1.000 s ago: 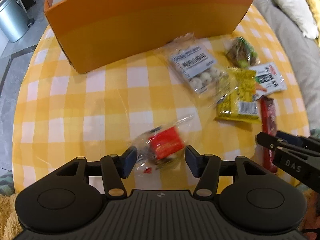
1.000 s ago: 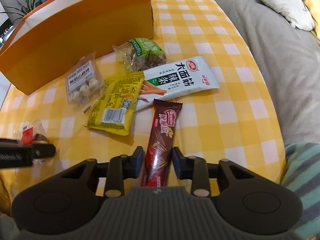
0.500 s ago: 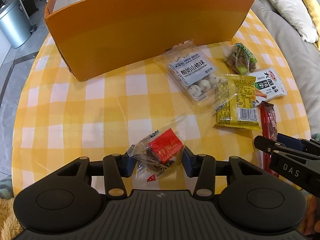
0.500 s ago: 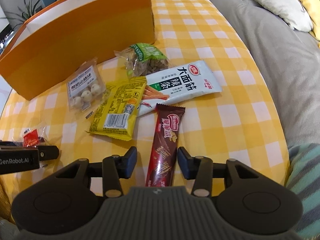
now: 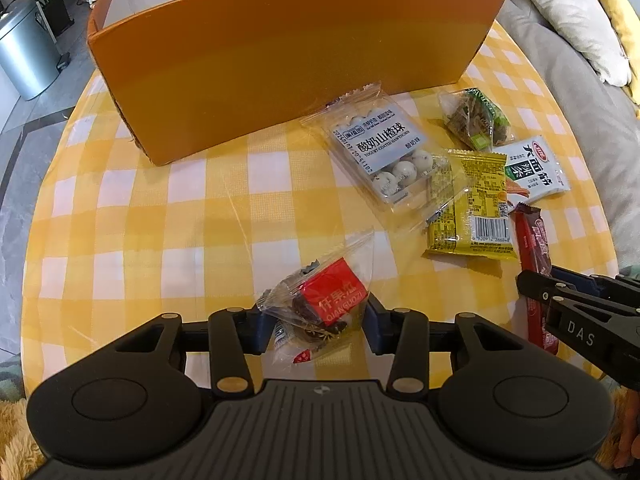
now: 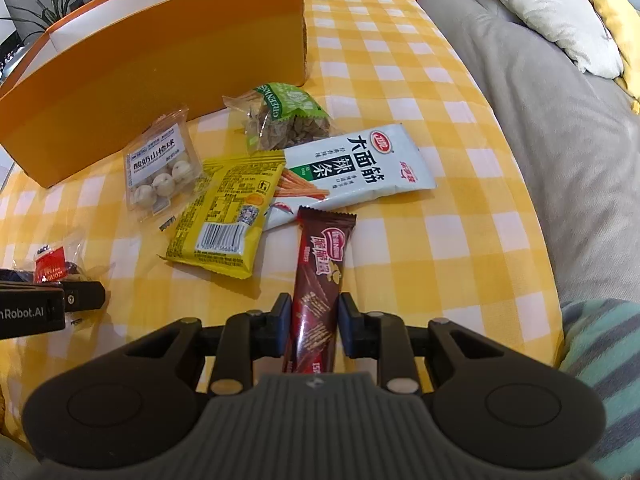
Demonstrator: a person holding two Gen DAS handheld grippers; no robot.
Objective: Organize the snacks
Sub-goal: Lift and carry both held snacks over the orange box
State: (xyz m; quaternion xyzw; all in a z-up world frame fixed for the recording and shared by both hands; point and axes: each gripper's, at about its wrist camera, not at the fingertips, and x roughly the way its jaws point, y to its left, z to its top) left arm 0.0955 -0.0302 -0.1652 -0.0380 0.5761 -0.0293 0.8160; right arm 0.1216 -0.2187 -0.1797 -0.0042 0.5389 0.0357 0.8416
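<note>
Both grippers' jaws had just closed: left gripper point(image 5: 314, 326) pinched the red pouch point(image 5: 320, 308), right gripper point(image 6: 311, 322) the wafer bar point(image 6: 318, 276). All six snacks lay outside the box point(image 5: 280, 64).

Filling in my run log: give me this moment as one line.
left hand-held gripper: closing on red-label bag | right hand-held gripper: closing on chocolate bar | orange box: behind, four snacks loose
</note>
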